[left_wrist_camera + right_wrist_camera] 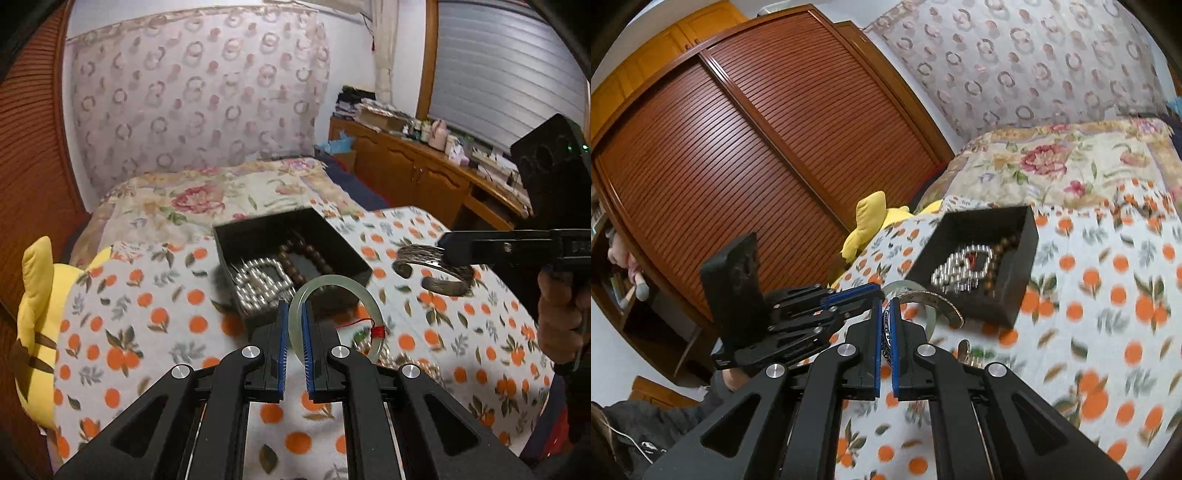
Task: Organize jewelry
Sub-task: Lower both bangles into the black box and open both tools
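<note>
My left gripper (293, 314) is shut on a pale green jade bangle (369, 301) with a red thread, held just above the orange-print cloth. My right gripper (885, 308) is shut on a silver open cuff bracelet (934, 297); in the left wrist view that cuff (430, 267) hangs from the right gripper's fingers (458, 245) to the right of the box. An open black box (347, 245) (1027, 254) lies ahead of both, holding a silver bead strand (258, 284) (956, 269) and a brown bead bracelet (299, 251) (1004, 251). More beads (384, 356) lie on the cloth under the bangle.
The bed carries an orange-print cloth (147, 295) over a floral quilt (207, 195). A yellow plush toy (37, 314) sits at the left edge. A slatted wooden wardrobe (757, 147) stands left, and a cluttered wooden sideboard (424, 162) right. A person's hand (557, 317) holds the right gripper.
</note>
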A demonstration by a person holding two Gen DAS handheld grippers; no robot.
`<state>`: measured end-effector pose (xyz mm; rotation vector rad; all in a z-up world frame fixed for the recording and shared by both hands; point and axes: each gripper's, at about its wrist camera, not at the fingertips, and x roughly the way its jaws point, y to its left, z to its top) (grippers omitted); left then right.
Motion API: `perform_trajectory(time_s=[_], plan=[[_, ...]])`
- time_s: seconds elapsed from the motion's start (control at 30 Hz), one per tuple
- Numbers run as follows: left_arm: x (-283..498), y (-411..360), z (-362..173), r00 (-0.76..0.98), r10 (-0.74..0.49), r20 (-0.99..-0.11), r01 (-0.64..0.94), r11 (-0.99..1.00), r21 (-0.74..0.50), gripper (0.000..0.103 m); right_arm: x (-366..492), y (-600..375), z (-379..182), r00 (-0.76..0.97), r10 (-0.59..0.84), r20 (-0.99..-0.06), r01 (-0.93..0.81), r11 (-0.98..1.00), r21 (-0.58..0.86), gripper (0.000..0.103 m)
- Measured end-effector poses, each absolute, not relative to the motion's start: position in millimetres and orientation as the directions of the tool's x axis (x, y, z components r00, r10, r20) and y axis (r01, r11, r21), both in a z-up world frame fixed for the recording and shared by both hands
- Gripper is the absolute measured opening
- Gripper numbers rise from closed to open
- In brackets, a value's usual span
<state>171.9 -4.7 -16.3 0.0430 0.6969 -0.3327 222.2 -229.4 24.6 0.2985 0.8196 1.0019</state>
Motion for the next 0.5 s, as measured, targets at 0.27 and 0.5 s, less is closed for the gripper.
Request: perform_trajectory(time_s=[0.27, 0.5], plan=[[186, 13, -4, 0.736, -0.277, -0.618, 0.285, 0.955, -0.089, 0.006, 251, -210, 22, 0.273, 0.821, -0.502, -0.643, 0.544, 0.539, 0.005], [197, 13, -1, 0.742, -0.268, -0.615, 0.275, 0.958, -0.085, 0.006, 265, -203, 15, 0.272, 0.819, -0.505, -0.639, 0.546, 0.541, 0.005]])
